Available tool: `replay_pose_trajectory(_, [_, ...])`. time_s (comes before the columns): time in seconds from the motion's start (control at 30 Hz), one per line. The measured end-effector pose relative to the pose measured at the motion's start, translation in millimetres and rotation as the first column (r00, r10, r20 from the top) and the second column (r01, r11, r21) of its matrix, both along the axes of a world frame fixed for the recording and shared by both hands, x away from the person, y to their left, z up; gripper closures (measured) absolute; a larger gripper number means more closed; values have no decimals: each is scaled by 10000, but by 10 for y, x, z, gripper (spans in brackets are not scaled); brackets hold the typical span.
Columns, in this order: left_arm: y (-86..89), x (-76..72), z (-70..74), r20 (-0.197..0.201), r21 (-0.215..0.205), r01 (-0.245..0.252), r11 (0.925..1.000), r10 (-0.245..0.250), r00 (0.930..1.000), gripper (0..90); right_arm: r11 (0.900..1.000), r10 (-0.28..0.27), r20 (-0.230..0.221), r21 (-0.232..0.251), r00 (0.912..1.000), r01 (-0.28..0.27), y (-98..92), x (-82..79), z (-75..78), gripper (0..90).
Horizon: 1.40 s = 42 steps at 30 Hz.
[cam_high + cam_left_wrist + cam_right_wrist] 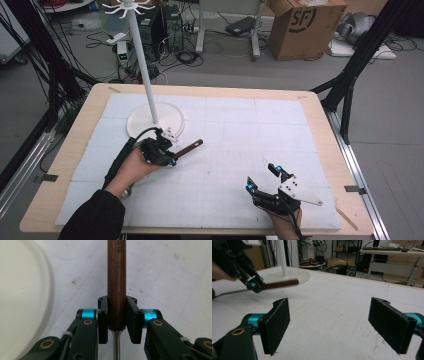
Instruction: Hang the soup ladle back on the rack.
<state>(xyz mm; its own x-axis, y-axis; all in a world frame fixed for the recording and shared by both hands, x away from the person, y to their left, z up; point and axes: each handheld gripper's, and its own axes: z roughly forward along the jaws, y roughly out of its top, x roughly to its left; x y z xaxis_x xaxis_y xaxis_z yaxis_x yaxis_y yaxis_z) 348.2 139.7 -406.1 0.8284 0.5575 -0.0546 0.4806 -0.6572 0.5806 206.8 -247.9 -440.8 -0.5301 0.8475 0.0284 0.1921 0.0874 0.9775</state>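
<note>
Right gripper [262, 179] sits closest, by the near edge of the worktop [325, 117] toward its right corner, fingers [274, 325] spread wide with nothing between them; left gripper [167, 152] has its fingers [102, 320] clamped on the brown wooden handle [116, 285] of a utensil, metal shaft [115, 345] poking out behind; handle's raised off the worktop, just beside the round base of the white stand [165, 117] near the far-left part.
</note>
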Motion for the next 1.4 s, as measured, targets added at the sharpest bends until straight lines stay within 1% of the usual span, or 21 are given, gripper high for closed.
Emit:
replay_pose_trajectory(0.07, [103,-20,78,299,-555,-182,9983,199,9994,743,10000,-7,-43,4,10000,7,5,1,-1,165])
replay_pose_trajectory(0.17, [269,-44,191,689,-1346,-488,9897,585,9959,744,10000,25,-79,-3,10000,-25,12,-2,-1,164])
replay_pose_trajectory(0.27, [417,-63,279,969,-1996,-657,9777,864,9915,744,10000,-6,-27,-54,10000,6,17,0,-3,164])
replay_pose_trajectory(0.3, [473,-71,309,1032,-2292,-642,9713,898,9906,744,10000,-18,-27,-48,10000,18,18,0,-3,165])
replay_pose_trajectory(0.43, [608,-109,383,1308,-2795,-760,9571,1164,9846,744,10000,-45,-83,-43,10000,45,15,4,-13,164])
replay_pose_trajectory(0.5, [682,-113,409,1346,-3151,-834,9454,1315,9821,744,10000,-42,-150,-27,9999,42,17,4,-15,165])
replay_pose_trajectory(0.53, [709,-110,418,1427,-3193,-832,9440,1347,9806,744,10000,-21,-114,-60,9999,20,14,13,-17,164])
replay_pose_trajectory(0.6, [771,-104,440,1499,-3484,-940,9326,1544,9766,744,10000,-33,-171,-53,9998,32,21,16,-22,164])
replay_pose_trajectory(0.77, [884,-105,486,1807,-3962,-1086,9117,1934,9643,744,10000,-36,-228,-85,9997,34,32,17,-31,164])
replay_pose_trajectory(0.83, [929,-102,498,1865,-4260,-1117,8978,2080,9602,744,9999,-46,-221,-133,9997,43,28,21,-36,164])
replay_pose_trajectory(0.87, [944,-100,504,1890,-4343,-1134,8936,2135,9585,744,9999,-45,-235,-132,9997,41,27,23,-38,164])
replay_pose_trajectory(0.9, [967,-95,508,1880,-4464,-1075,8883,2106,9593,744,9999,-55,-210,-148,9998,52,24,25,-39,164])
replay_pose_trajectory(0.97, [989,-93,512,2073,-4552,-976,8850,2120,9550,744,9999,-78,-275,-123,9996,75,23,23,-41,164])
replay_pose_trajectory(1.03, [1016,-95,525,2286,-4656,-984,8795,2269,9467,744,9999,-107,-301,-114,9995,104,21,23,-43,164])
replay_pose_trajectory(1.07, [1025,-94,528,2288,-4766,-1001,8734,2331,9451,744,9999,-97,-259,-122,9996,94,19,27,-44,164])
replay_pose_trajectory(1.1, [1045,-90,533,2276,-4956,-999,8628,2400,9437,744,9999,-92,-259,-128,9996,89,18,28,-45,164])
replay_pose_trajectory(1.2, [1067,-91,554,2392,-5263,-941,8451,2533,9373,744,9999,-81,-271,-126,9996,78,16,32,-48,164])
replay_pose_trajectory(1.23, [1071,-89,561,2446,-5264,-900,8455,2519,9363,744,9999,-84,-274,-124,9996,81,15,33,-48,164])
replay_pose_trajectory(1.33, [1065,-89,595,2547,-5399,-814,8378,2548,9329,744,9999,-74,-283,-153,9996,70,13,39,-50,164])
replay_pose_trajectory(1.37, [1063,-91,610,2577,-5506,-801,8309,2605,9304,744,9998,-67,-251,-164,9997,63,11,43,-51,164])
replay_pose_trajectory(1.4, [1071,-90,630,2605,-5565,-730,8276,2573,9306,744,9999,-80,-288,-139,9996,76,10,42,-50,164])
